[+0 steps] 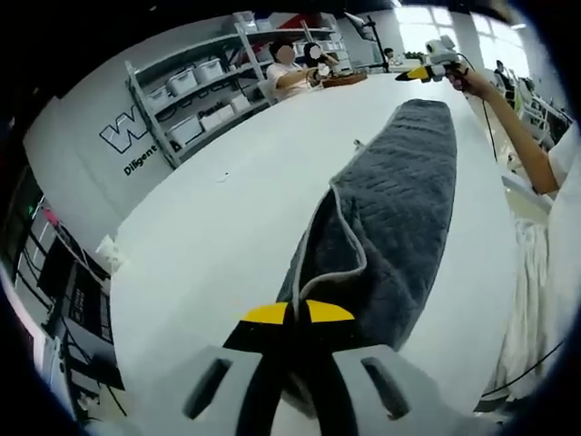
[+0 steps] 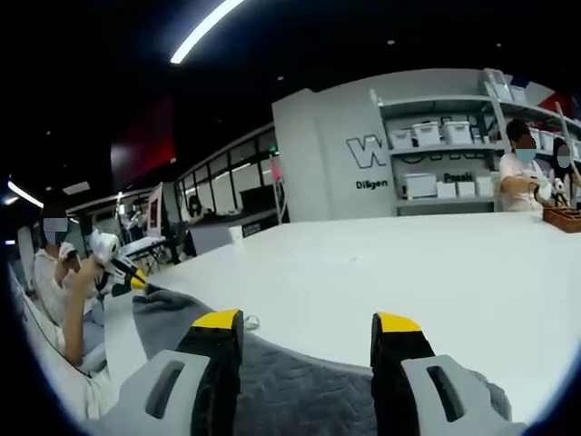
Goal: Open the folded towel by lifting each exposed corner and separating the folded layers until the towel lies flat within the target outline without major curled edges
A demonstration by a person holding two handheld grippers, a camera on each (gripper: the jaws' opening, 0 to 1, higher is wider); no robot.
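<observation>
Between left gripper (image 1: 298,313) jaws, pinched shut: near end of grey towel (image 1: 399,218), stretched long across white counter (image 1: 227,218). Right gripper (image 2: 309,329) jaws wide apart over far end, holding nothing. Soft, limp, probably light; best gripped at piped corner.

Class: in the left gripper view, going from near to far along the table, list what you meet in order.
Left gripper, shut on towel → grey towel stretched along the white table → right gripper in a person's hand → shelving with bins.
</observation>
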